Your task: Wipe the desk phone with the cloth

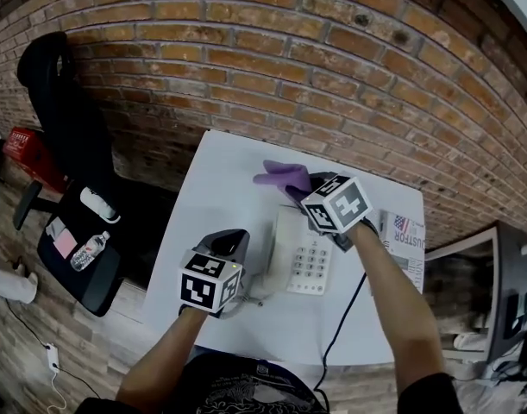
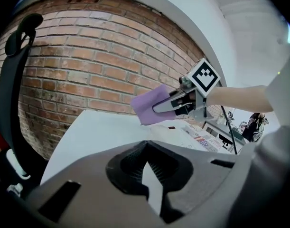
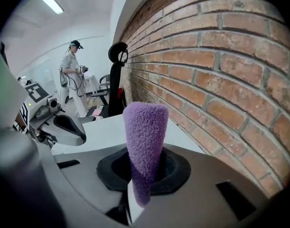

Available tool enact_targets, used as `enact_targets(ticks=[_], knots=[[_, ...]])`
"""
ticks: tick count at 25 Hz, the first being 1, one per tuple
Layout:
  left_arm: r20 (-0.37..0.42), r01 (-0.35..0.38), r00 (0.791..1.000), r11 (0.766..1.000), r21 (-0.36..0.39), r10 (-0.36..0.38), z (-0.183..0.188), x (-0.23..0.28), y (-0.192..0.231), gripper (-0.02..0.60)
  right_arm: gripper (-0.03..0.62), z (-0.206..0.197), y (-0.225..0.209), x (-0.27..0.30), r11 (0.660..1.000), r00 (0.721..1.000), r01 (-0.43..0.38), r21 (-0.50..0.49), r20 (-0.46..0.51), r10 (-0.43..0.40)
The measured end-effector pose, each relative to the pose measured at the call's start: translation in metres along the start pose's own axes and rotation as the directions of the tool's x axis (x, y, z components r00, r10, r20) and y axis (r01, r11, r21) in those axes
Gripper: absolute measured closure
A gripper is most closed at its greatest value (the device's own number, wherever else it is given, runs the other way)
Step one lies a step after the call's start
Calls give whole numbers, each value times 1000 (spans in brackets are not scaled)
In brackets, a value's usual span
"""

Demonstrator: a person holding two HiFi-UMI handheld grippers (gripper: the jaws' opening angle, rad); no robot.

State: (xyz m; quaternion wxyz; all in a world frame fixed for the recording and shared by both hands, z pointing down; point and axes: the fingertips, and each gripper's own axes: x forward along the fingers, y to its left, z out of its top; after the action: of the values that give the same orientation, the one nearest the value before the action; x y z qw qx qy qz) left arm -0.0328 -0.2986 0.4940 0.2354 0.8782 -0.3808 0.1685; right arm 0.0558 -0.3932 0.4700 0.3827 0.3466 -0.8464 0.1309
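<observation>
A white desk phone point(image 1: 304, 257) with a keypad lies on the white table point(image 1: 220, 175); its far end also shows in the left gripper view point(image 2: 180, 133). My right gripper point(image 1: 304, 186) hovers over the phone's far end, shut on a purple cloth point(image 1: 279, 177) that sticks out toward the brick wall. In the right gripper view the cloth point(image 3: 144, 141) stands up from between the shut jaws of the right gripper point(image 3: 144, 171). My left gripper point(image 1: 232, 238) rests just left of the phone's handset, its jaws closed with nothing between them point(image 2: 147, 169).
A folded newspaper point(image 1: 406, 235) lies right of the phone, and a black cable point(image 1: 342, 316) runs off the table's near edge. A black office chair point(image 1: 69, 136) holding a water bottle point(image 1: 89, 250) stands to the left. A person point(image 3: 71, 75) stands far off.
</observation>
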Motion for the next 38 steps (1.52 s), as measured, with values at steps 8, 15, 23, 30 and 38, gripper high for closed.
enact_targets(ticks=[8, 15, 23, 30, 38], knots=[[-28, 56, 998, 998, -24, -57, 1, 11, 8, 577, 549, -3, 2, 53, 984, 986, -147, 103, -59, 154], [-57, 36, 998, 999, -38, -38, -8, 15, 9, 577, 549, -13, 6, 67, 953, 960, -251, 168, -80, 267], [-51, -61, 997, 996, -69, 58, -9, 16, 7, 577, 549, -21, -4, 61, 901, 922, -362, 239, -50, 383], [-53, -137, 990, 987, -85, 133, -12, 17, 5, 577, 549, -39, -12, 54, 896, 910, -387, 219, -69, 410], [-53, -154, 987, 985, -78, 150, -10, 31, -13, 577, 549, -61, -28, 38, 896, 907, -393, 207, -73, 415]])
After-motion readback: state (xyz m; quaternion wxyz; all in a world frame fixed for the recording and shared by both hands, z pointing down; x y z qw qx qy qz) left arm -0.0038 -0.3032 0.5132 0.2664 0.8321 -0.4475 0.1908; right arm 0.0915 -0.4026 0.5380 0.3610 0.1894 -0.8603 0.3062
